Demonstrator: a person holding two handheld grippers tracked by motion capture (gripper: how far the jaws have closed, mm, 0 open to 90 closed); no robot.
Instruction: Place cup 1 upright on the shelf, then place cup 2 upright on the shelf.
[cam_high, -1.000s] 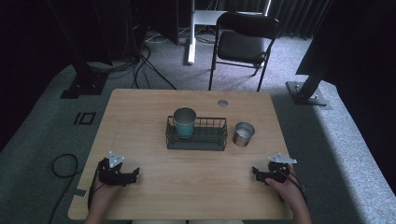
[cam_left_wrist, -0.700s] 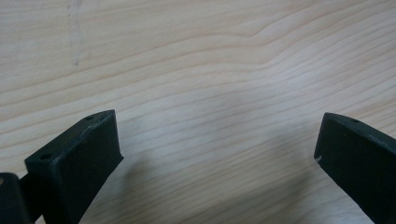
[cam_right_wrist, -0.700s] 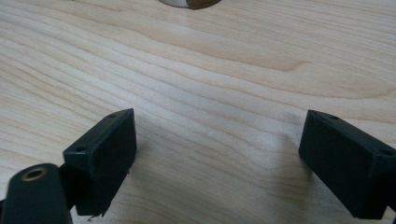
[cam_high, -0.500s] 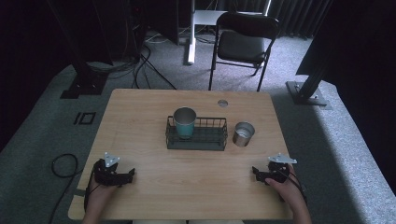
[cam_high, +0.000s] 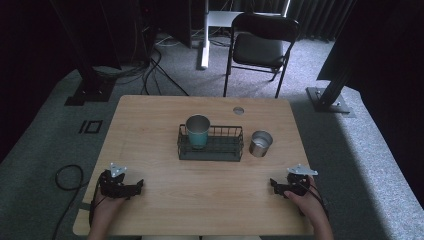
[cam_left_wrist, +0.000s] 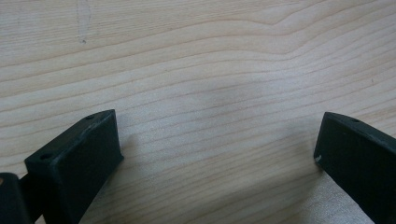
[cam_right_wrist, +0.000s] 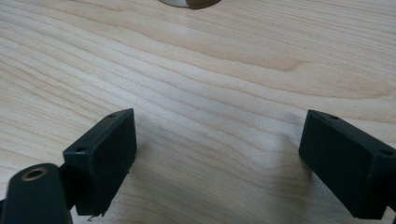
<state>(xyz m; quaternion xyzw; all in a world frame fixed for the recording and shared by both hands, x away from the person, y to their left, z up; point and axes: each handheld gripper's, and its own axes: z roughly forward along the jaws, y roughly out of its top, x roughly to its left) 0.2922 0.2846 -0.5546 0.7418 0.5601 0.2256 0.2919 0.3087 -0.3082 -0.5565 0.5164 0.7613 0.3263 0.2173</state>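
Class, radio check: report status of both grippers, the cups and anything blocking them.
Left gripper and right gripper open, empty, low at near table edge. Teal cup upright in wire basket; silver cup beside it. Path clear.

A pale wooden table (cam_high: 150, 130) stands on grey carpet (cam_high: 45, 145), with a small round hole (cam_high: 238, 110) near its 12 o'clock edge. Behind it, toward 12 o'clock, a black folding chair (cam_high: 260, 47) stands beside a white post (cam_high: 205, 35), and black cables (cam_high: 155, 60) trail across the floor at 11 o'clock. Dark curtains (cam_high: 320, 15) close off the back, black stand feet (cam_high: 85, 92) rest at 10 and 2 o'clock, and daylight brightens the carpet at 3 o'clock.
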